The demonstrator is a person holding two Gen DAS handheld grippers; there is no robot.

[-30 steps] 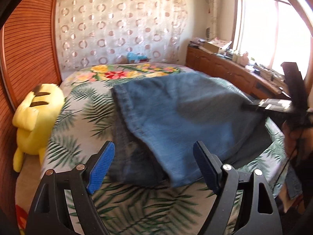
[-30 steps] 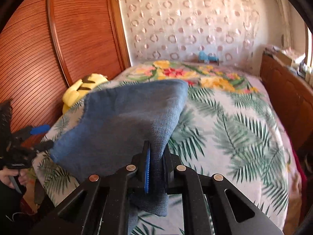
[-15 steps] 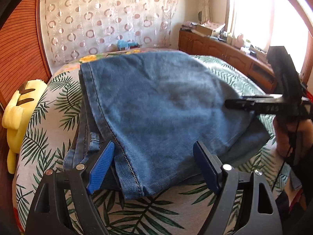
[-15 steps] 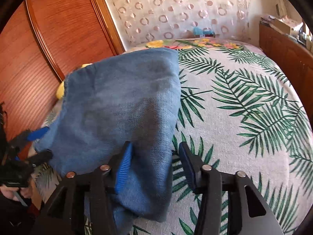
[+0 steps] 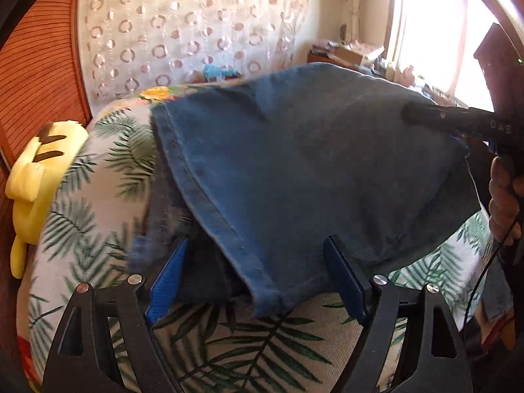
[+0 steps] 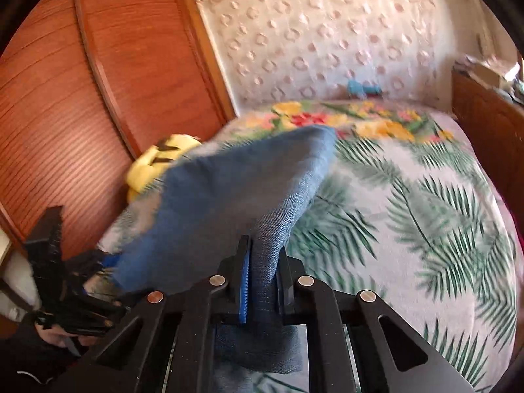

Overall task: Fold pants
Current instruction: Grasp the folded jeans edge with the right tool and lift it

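Garment: blue denim pants [image 5: 294, 177], lying partly folded on the bed with the palm-leaf and flower print cover [image 5: 98, 216]; one edge is lifted clear of the cover, the rest rests near the bed's front.
Right tool: the right tool [image 6: 263, 281] is closing, its jaws nearly together, with a fold of the denim pinched between the blue pads; the cloth rises from it in a tented ridge.
Left tool: the left tool [image 5: 258, 281] stands spread wide and grasps nothing; the seamed hem corner of the pants lies between its pads without either pad pressing on it.
Surroundings: yellow plush toy [image 5: 36, 177] at the bed's left side against the slatted wooden wardrobe door [image 6: 82, 114]; well apart from the garment's working edge.
Step in hand: judged to be securing both near corners ahead of a fold across the pants.
Next move calls for: the left tool to clamp the hem corner in front of it, then both to lift evenly and carry the edge over.
Risk: an uneven lift would skew the layers.
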